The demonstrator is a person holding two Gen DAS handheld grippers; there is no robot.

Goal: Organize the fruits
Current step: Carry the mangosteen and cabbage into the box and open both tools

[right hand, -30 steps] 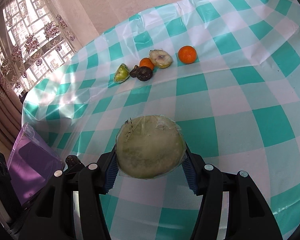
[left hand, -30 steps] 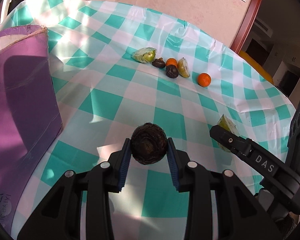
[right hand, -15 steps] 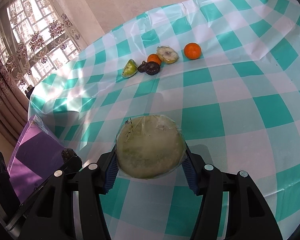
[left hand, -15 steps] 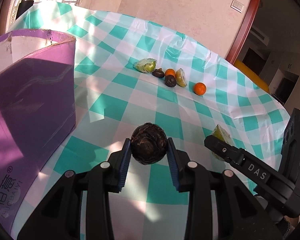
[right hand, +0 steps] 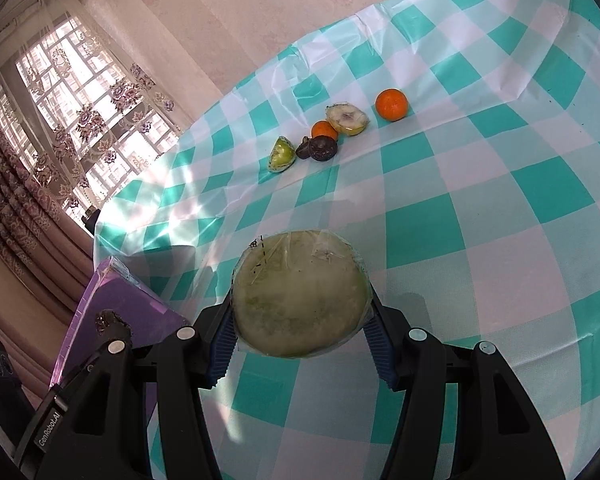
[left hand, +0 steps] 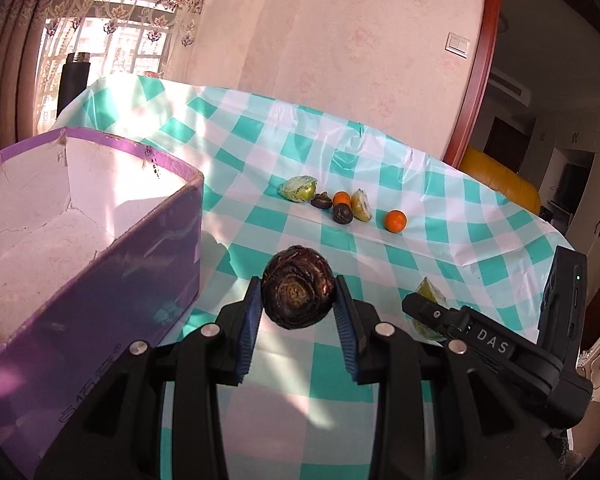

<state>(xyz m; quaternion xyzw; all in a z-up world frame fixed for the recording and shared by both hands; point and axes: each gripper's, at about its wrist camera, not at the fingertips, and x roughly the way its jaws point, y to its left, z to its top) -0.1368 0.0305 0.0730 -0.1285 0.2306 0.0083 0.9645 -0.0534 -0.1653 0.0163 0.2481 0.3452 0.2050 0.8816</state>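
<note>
The left tool (left hand: 296, 312) is clamped on a dark, wrinkled round fruit (left hand: 297, 286), gripped between its blue ribbed pads above the checked cloth of the bench (left hand: 452, 248). Just to this tool's left stands an open purple box (left hand: 112, 280), with white inner walls and pale printed characters low on its outer side that are too distorted to read. Ahead of the tool, well apart on the cloth, lies a cluster of fruit: a wrapped green piece (left hand: 298, 189), two small dark fruits (left hand: 343, 213), a small orange (left hand: 342, 199), a cut pale half (left hand: 361, 205), and a lone orange (left hand: 395, 221) off to the right.

To the left tool's right, the right tool's black arm bears the letters "DAS" (left hand: 492, 341). The right tool (right hand: 300, 328) is closed on a large pale-green halved fruit in cling film (right hand: 300, 294), cut face toward the camera, with a small black printed mark on the film. In the right wrist view, the left tool's arm at lower left reads "GenRobot.AI" (right hand: 49, 424).
</note>
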